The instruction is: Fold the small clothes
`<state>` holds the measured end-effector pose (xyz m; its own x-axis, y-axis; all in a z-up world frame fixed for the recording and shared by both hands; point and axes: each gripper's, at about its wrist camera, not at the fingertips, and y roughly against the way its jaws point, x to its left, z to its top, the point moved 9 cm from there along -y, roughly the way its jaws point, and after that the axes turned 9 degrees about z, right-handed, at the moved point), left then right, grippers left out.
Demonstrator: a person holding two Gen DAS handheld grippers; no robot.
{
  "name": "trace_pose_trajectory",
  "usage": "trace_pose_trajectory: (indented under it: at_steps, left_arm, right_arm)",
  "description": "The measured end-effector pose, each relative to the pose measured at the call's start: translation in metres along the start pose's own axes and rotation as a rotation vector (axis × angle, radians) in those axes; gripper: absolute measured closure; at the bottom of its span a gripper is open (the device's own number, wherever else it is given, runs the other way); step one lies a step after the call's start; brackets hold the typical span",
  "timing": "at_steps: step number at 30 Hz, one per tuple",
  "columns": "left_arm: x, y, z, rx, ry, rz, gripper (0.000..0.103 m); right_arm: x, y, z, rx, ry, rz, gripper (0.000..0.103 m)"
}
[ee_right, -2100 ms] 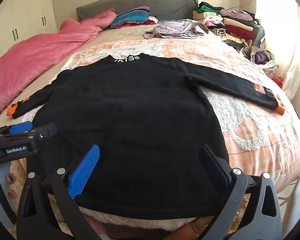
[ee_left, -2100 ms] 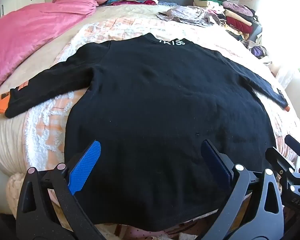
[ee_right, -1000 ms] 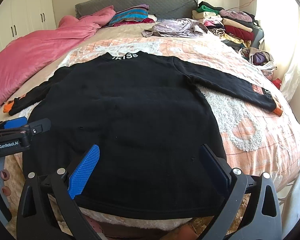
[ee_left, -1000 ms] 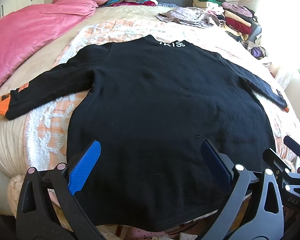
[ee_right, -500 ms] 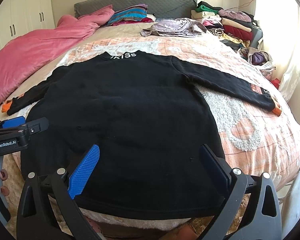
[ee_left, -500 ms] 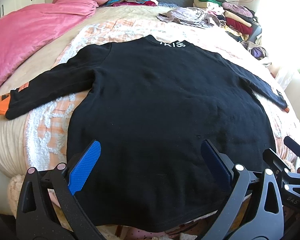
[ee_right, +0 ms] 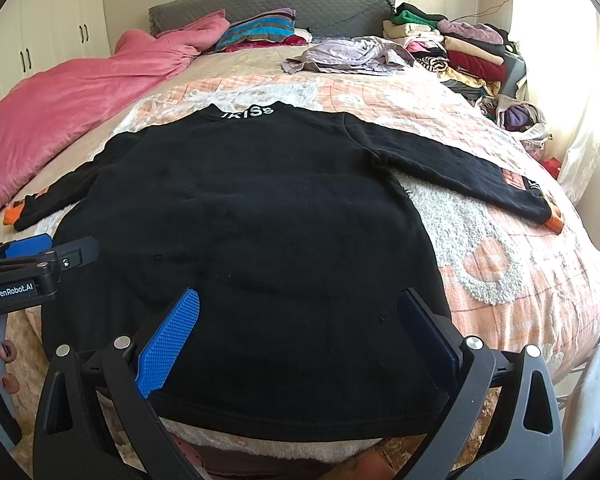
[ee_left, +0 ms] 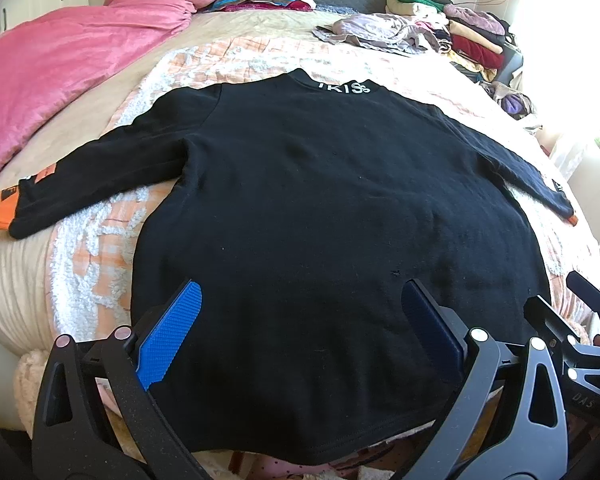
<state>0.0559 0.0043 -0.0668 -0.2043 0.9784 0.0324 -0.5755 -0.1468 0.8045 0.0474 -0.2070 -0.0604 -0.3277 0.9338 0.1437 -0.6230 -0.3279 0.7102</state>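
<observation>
A black sweater (ee_left: 332, 208) lay spread flat, back up, across the foot end of the bed (ee_right: 500, 264), its hem along the near edge and its sleeves stretched toward both side edges. The left gripper (ee_left: 300, 332) and right gripper (ee_right: 296, 332) both hovered over the hem, jaws wide open and holding nothing. A pink duvet (ee_right: 72, 100) lay heaped along the bed's left edge.
</observation>
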Motion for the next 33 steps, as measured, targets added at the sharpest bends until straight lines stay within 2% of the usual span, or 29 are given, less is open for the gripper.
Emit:
trace_pose_trajectory:
  at_steps: [15,33]
  left_arm:
    - [-0.001,-0.006,0.005,0.007,0.005,0.009,0.009]
    - [-0.010,-0.031,0.032,0.011,-0.012,0.021,0.009]
  right_arm:
    - [-0.004,-0.003,0.016,-0.016,-0.011,-0.006,0.004]
    - [-0.021,-0.024,0.043,-0.017,-0.065,-0.018,0.004]
